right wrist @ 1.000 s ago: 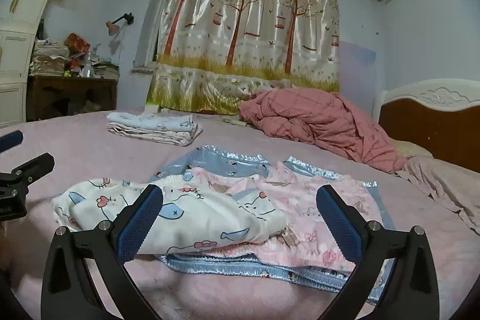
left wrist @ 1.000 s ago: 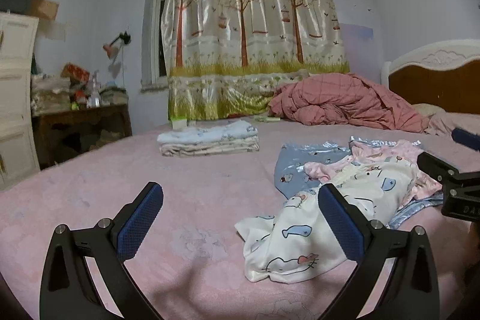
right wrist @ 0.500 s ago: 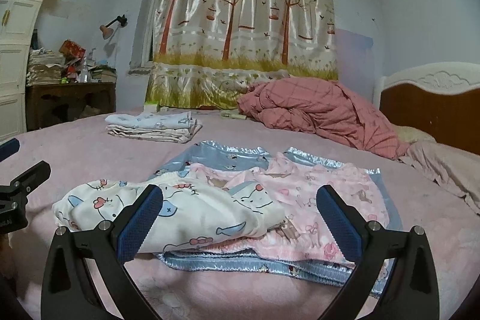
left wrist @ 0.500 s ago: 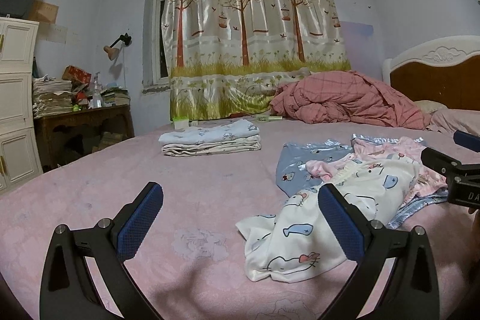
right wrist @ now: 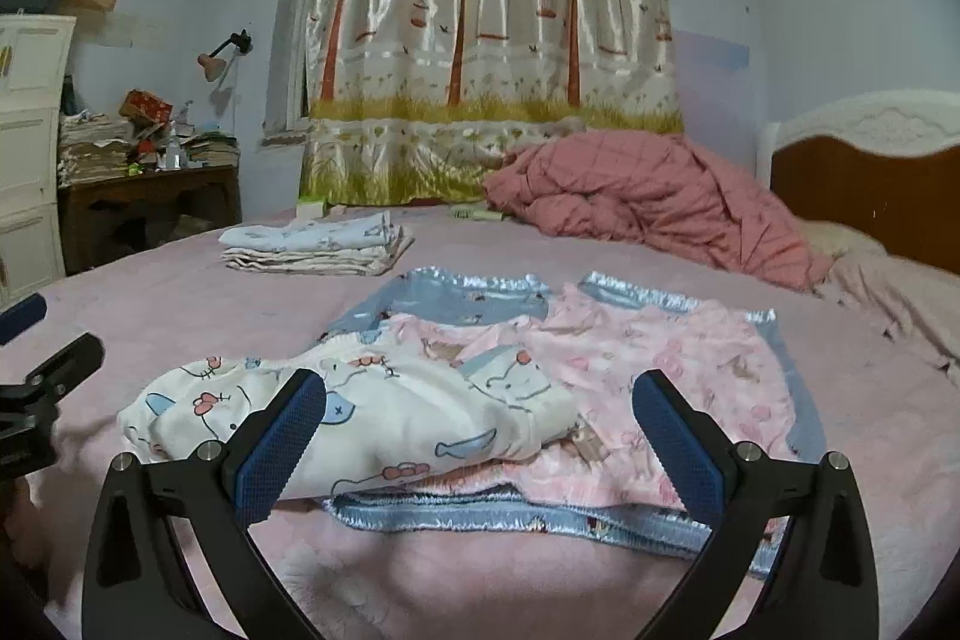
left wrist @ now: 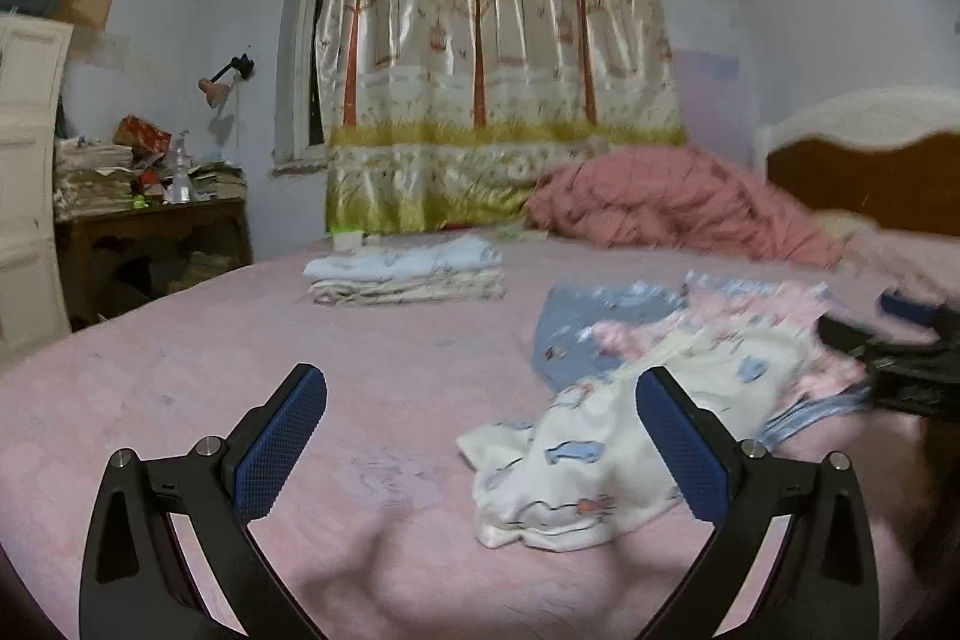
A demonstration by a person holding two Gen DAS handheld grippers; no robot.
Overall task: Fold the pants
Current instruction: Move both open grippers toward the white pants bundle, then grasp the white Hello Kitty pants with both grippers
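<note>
Both views have swung slightly; left gripper and right gripper hover low over the bed, jaws wide, empty. White pants lie crumpled atop pink and blue garments; folded stack sits beyond

My right gripper and left gripper are matt black plastic with small bright metal screws; the fingertips carry rough, dimpled blue pads. The white pants are soft matt cloth, lying on pink cloth and a blue piece with glossy satin trim. The bed cover is matt pink fabric. The curtain shines glossily. The headboard is brown wood.
</note>
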